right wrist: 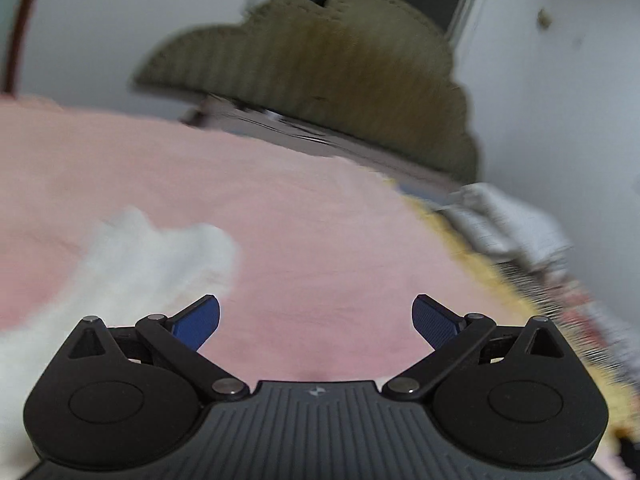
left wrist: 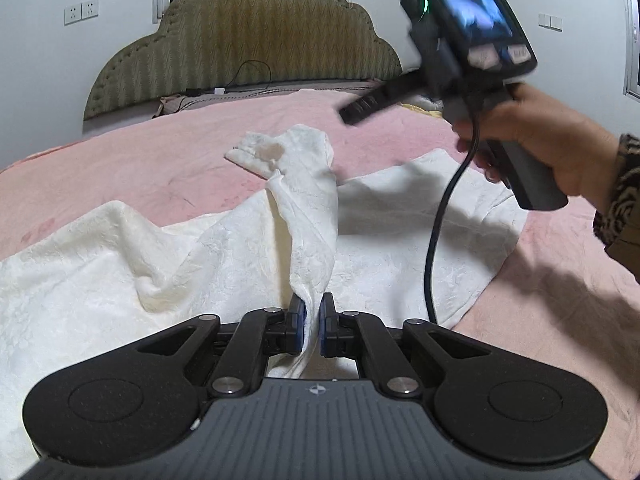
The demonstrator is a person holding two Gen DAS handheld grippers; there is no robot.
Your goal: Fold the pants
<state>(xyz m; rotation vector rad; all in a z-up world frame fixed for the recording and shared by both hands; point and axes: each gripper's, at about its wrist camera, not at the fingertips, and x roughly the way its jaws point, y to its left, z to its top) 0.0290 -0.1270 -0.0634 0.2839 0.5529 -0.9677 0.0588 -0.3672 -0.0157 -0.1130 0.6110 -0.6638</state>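
White textured pants [left wrist: 248, 248] lie spread and rumpled on the pink bedspread [left wrist: 120, 160]. My left gripper [left wrist: 313, 312] is shut on a raised ridge of the pants fabric, which runs up from its blue pads toward a twisted leg end [left wrist: 280, 148]. The right gripper [left wrist: 356, 114] hangs above the bed at the upper right of the left wrist view, held by a person's hand [left wrist: 552, 136], blurred. In the right wrist view my right gripper [right wrist: 316, 318] stands wide open over bare pink bedspread [right wrist: 320, 240]. The pants [right wrist: 140, 264] lie off to its left, blurred.
A padded olive headboard [left wrist: 248, 40] stands at the far side of the bed against a white wall. A black cable [left wrist: 436, 240] hangs from the right gripper over the pants. Crumpled bedding and patterned cloth [right wrist: 520, 236] lie at the bed's right edge.
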